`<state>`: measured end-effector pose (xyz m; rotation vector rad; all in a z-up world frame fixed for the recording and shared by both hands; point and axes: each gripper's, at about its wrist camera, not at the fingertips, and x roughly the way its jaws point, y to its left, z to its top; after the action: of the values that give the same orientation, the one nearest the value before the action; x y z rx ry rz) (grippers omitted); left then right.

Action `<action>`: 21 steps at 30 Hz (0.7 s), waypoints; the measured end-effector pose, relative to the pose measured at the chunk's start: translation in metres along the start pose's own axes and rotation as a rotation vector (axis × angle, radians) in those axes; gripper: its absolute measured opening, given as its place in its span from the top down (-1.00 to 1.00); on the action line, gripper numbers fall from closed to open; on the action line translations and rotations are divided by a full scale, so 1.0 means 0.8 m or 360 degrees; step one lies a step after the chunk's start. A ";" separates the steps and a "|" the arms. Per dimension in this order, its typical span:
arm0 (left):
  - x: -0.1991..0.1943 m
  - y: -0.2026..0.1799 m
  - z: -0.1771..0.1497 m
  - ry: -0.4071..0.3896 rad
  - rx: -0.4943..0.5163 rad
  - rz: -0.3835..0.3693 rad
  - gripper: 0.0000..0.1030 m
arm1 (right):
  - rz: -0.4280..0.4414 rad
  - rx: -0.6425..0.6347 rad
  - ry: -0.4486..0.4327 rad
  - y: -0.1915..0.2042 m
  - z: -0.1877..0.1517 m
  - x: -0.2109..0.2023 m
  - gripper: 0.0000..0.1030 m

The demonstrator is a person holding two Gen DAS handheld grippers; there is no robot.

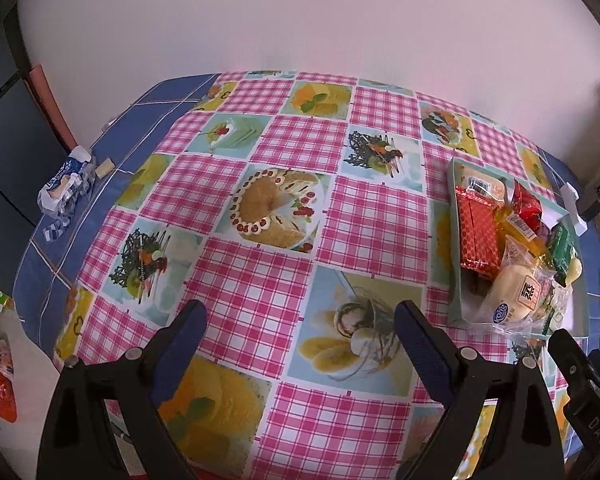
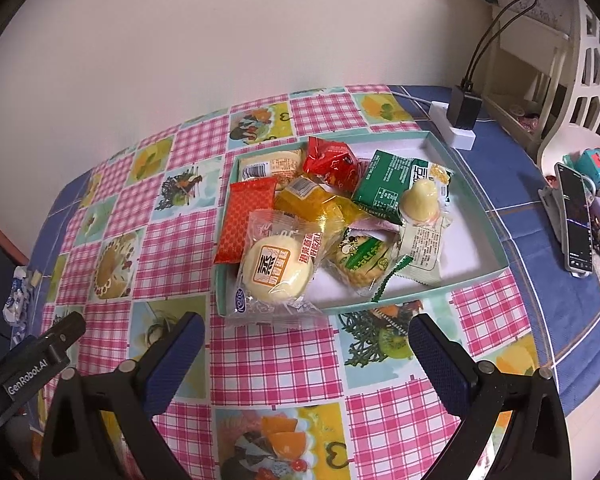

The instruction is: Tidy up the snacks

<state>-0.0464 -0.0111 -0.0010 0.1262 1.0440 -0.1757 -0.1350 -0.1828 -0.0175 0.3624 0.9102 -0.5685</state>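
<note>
We find the snacks (image 2: 324, 216) heaped in the shallow tray (image 2: 476, 216) on the bench (image 2: 260, 360). Both tools, left (image 1: 300, 344) and right (image 2: 306, 352), hang empty, fingers apart. Gathering appears largely done; next we judge the overhanging bun packet (image 2: 276, 268) needs nudging inside.

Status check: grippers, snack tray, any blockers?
Left gripper open, empty. Right gripper open, empty. Snacks piled in tray; steamed bun pack overhanging near rim. Nothing blocking.

Both wrist views look down across the tablecloth (image 1: 260, 288), sharing the tray (image 2: 480, 216).
</note>
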 end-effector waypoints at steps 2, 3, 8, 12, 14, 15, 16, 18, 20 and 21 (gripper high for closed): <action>0.002 -0.002 0.000 0.0005 0.0009 -0.0003 -0.84 | -0.0007 -0.0003 0.0000 0.001 0.001 0.002 -1.00; 0.002 -0.003 0.000 0.0011 0.0013 -0.0007 -0.84 | -0.0009 -0.0004 0.0003 0.001 0.001 0.003 -1.00; 0.007 -0.005 -0.001 0.0028 0.0030 -0.0014 -0.84 | -0.0019 -0.0002 0.0021 0.000 0.001 0.008 -1.00; 0.009 -0.007 -0.002 0.0025 0.0038 -0.0016 -0.84 | -0.0027 0.0003 0.0023 -0.001 0.001 0.010 -1.00; 0.009 -0.008 -0.002 0.0022 0.0044 -0.0017 -0.84 | -0.0032 0.0001 0.0030 -0.001 0.001 0.011 -1.00; 0.009 -0.008 -0.002 0.0019 0.0047 -0.0015 -0.84 | -0.0034 -0.0001 0.0032 -0.001 0.001 0.012 -1.00; 0.009 -0.008 -0.002 0.0015 0.0050 -0.0011 -0.84 | -0.0035 -0.0001 0.0034 0.000 0.001 0.012 -1.00; 0.010 -0.010 -0.002 0.0009 0.0058 -0.0007 -0.84 | -0.0035 -0.0002 0.0033 -0.001 0.001 0.012 -1.00; 0.011 -0.010 -0.002 0.0011 0.0065 -0.0002 -0.84 | -0.0039 -0.0003 0.0035 0.000 0.001 0.013 -1.00; 0.011 -0.011 -0.002 0.0013 0.0068 -0.0001 -0.84 | -0.0042 -0.0003 0.0037 -0.001 0.001 0.014 -1.00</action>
<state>-0.0450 -0.0199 -0.0099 0.1653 1.0486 -0.1983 -0.1295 -0.1870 -0.0261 0.3563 0.9388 -0.5884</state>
